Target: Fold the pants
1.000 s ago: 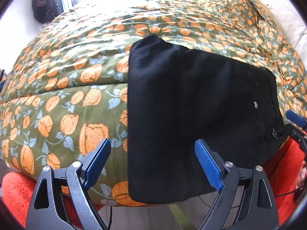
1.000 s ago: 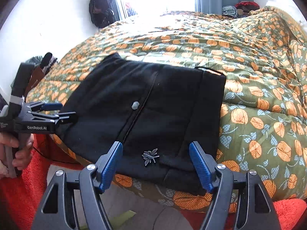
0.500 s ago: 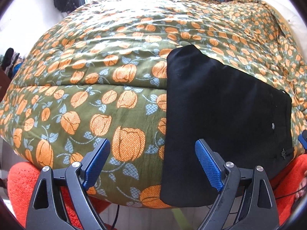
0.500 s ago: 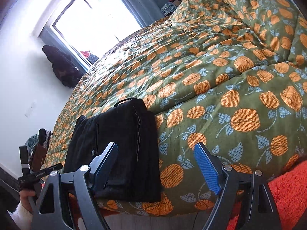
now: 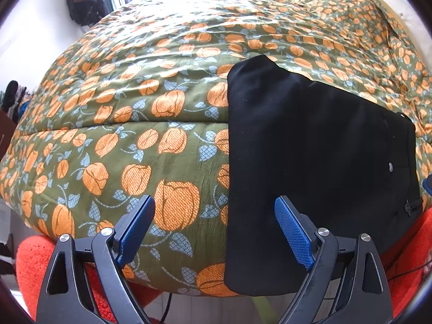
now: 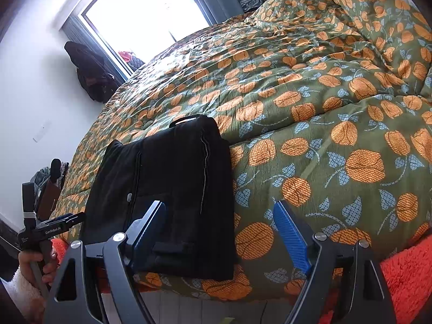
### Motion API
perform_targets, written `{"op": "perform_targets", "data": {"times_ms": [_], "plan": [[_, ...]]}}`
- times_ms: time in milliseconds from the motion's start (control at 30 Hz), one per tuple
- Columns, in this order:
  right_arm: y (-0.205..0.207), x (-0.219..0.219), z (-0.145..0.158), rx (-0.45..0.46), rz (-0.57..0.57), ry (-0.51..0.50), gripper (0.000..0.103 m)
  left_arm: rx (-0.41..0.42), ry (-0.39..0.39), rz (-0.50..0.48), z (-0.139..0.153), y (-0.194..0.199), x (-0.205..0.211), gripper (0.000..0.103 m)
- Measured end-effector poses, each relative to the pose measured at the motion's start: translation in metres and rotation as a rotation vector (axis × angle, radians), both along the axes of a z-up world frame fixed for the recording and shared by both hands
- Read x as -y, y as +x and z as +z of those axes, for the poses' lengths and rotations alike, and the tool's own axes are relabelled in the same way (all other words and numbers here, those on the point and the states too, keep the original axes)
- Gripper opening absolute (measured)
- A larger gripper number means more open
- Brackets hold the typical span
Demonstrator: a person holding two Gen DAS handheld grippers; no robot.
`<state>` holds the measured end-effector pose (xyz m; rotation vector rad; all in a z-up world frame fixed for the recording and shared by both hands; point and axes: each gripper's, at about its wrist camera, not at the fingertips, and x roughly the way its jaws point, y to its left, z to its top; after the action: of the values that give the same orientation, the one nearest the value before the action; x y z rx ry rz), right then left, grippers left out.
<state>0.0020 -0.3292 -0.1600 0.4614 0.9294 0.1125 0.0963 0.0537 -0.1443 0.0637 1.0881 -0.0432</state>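
Observation:
The black pants (image 5: 310, 167) lie folded into a flat rectangle at the near edge of the bed; they also show in the right wrist view (image 6: 167, 189). My left gripper (image 5: 216, 232) is open and empty, held off the bed's edge just left of the pants' near left corner. My right gripper (image 6: 218, 232) is open and empty, in front of the pants' right edge. In the right wrist view the left gripper (image 6: 64, 220) shows at far left, held in a hand.
The bed is covered by a green quilt with orange flowers (image 5: 151, 124), also in the right wrist view (image 6: 337, 135). An orange fuzzy blanket (image 6: 405, 272) hangs below the bed's edge. A window (image 6: 151, 19) and dark hanging clothes (image 6: 91, 73) are at the back left.
Both grippers stayed open and empty. The left wrist view first swung left, then back a little right and closer. The right gripper swung right and tilted, so the pants now sit left of it.

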Motion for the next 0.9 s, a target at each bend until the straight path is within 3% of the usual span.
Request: {"op": "perform_targets", "data": {"times_ms": [67, 233, 433, 600, 633, 667, 700, 767, 800, 900], "plan": [[0.001, 0.0, -0.001, -0.004, 0.006, 0.008, 0.082, -0.015, -0.019, -0.001, -0.001, 0.002, -0.001, 0.092], [0.022, 0.021, -0.004, -0.066, 0.034, 0.241, 0.082, -0.155, -0.358, -0.023, -0.014, 0.026, -0.025, 0.093], [0.056, 0.015, -0.025, -0.212, 0.232, 0.315, 0.083, -0.258, -0.443, -0.094, -0.041, 0.041, -0.016, 0.094], [0.067, -0.007, -0.055, -0.287, 0.317, 0.295, 0.085, -0.262, -0.424, -0.113, -0.043, 0.042, 0.006, 0.096], [0.069, -0.014, -0.054, -0.28, 0.342, 0.312, 0.08, -0.275, -0.434, -0.125, -0.041, 0.042, 0.013, 0.092], [0.07, -0.022, -0.051, -0.274, 0.367, 0.292, 0.074, -0.274, -0.389, -0.121, -0.039, 0.041, 0.02, 0.084], [0.069, -0.03, -0.046, -0.261, 0.39, 0.208, 0.062, -0.258, -0.324, -0.13, -0.036, 0.038, 0.028, 0.077], [0.066, -0.047, -0.03, -0.226, 0.429, 0.085, 0.052, -0.207, -0.235, -0.163, -0.021, 0.031, 0.041, 0.029], [0.063, -0.052, -0.02, -0.199, 0.442, 0.05, 0.047, -0.184, -0.202, -0.184, -0.01, 0.028, 0.047, 0.023], [0.058, -0.062, 0.015, -0.109, 0.464, 0.023, 0.034, -0.117, -0.246, -0.236, 0.029, 0.027, 0.052, 0.021]]}}
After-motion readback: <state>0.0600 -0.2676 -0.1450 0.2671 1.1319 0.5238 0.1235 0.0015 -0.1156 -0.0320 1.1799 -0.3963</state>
